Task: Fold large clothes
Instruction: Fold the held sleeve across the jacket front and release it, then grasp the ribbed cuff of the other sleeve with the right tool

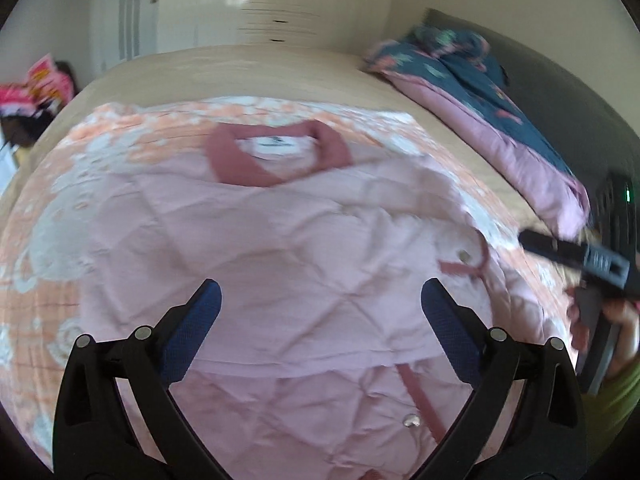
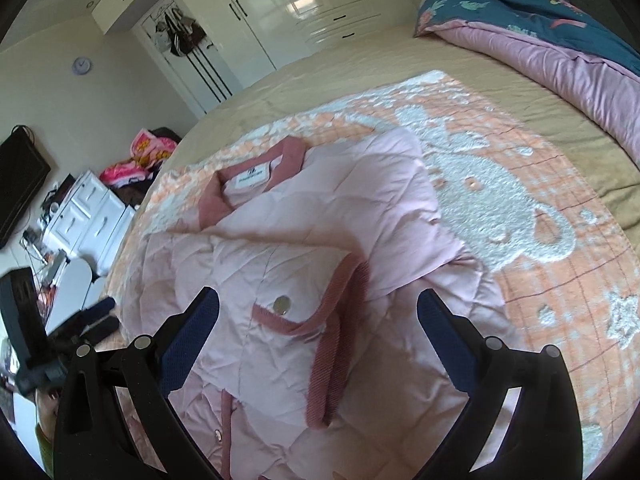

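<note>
A pale pink quilted jacket [image 1: 280,248] with a darker pink collar [image 1: 276,152] lies on the bed, both sleeves folded over its front. In the right wrist view the jacket [image 2: 288,232] shows a ribbed cuff [image 2: 340,344] and a metal snap [image 2: 282,304] on a pocket flap. My left gripper [image 1: 320,300] is open and empty above the jacket's middle. My right gripper [image 2: 318,310] is open and empty above the folded sleeve. The right gripper also shows in the left wrist view [image 1: 576,256] at the right edge. The left gripper also shows in the right wrist view [image 2: 94,318], at the left edge.
The jacket rests on an orange and white blanket [image 2: 500,200] over a tan bedsheet [image 2: 360,68]. A rolled pink and dark blue duvet [image 2: 560,40] lies along the headboard side. White wardrobes [image 2: 280,12] and a white drawer unit [image 2: 86,216] stand beyond the bed.
</note>
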### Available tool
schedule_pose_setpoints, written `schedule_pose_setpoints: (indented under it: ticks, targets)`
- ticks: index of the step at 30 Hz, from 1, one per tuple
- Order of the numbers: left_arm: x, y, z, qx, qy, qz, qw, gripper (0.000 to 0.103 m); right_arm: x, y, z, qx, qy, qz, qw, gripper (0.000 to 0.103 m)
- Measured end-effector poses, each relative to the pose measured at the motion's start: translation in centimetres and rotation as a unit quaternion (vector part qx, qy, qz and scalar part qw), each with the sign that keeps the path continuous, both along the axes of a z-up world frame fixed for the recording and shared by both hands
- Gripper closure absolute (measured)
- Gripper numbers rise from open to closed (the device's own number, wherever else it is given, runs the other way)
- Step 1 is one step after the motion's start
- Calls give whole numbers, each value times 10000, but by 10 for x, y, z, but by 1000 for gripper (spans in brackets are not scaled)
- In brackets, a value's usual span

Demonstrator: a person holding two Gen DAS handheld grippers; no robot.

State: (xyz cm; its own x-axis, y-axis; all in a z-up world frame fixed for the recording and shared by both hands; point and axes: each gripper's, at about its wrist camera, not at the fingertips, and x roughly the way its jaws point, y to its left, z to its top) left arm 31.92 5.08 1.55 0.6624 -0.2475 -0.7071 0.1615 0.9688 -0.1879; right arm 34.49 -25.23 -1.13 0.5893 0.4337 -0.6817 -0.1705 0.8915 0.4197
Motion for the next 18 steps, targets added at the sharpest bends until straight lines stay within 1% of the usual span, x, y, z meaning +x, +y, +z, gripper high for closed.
schedule_pose_setpoints:
  ticks: [3,8,12,16,18]
  targets:
    - [2,23,6,-136,-21,326,9994,9,1,11,-10,-11,135,136,9998,4]
    - [2,47,12,-70,-106,726,9973,9,2,31,-32,-93,400,375,9985,4]
    - [1,65,15,-262,-105,913,9954,9,3,41,-49,-221,604,364,9973,4]
    - [0,81,16,-288,-121,1119,9932,9,2,48,-63,-95,814,457,9956,4]
    - [0,88,17,-214,-164,1252,9918,9,2,52,-72,7,948,498,9942,4]
